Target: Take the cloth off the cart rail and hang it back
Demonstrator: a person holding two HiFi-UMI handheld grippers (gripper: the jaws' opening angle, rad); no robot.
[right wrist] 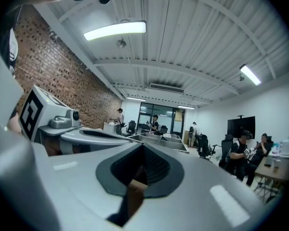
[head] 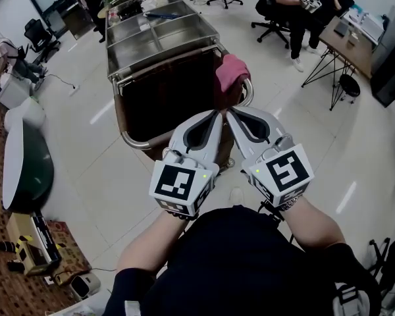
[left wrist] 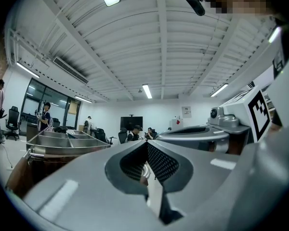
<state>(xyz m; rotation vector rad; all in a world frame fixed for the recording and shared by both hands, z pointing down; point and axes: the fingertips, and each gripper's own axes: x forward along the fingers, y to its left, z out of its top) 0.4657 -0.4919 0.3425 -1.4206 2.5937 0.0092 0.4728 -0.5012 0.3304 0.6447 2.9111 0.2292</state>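
At the near right corner of the steel-topped, brown-sided service cart [head: 159, 45]: crumpled pink cloth [head: 232, 71], draped over the rounded chrome rail [head: 251, 92] and bunched rather than spread flat. So placed, presumably, because a rail lets fabric hang by its own weight with no clip or hook.

Below the cloth in the head view: left gripper [head: 215, 113] and right gripper [head: 230, 111], grey two-jaw tools each bearing a marker cube. Set side by side, tips almost touching one another, aimed roughly level toward the cart.

Seen along their own jaws, left gripper [left wrist: 145, 142] and right gripper [right wrist: 143, 146] alike closed, pads pressed together with nothing between them. Held close and parallel, probably as a neutral carrying posture rather than a reach, since jaws closed like this could take no fabric as they stand.

Cloth beyond the tips and a little to the right of the right gripper: near, clearly apart, touched by neither. Not visible in either gripper view, where only the cart's steel trays [right wrist: 156, 138] and the office show past the jaws.

Arrangement equally consistent with cloth on the rail awaiting removal and with cloth on the rail after rehanging; not decidable from this moment.
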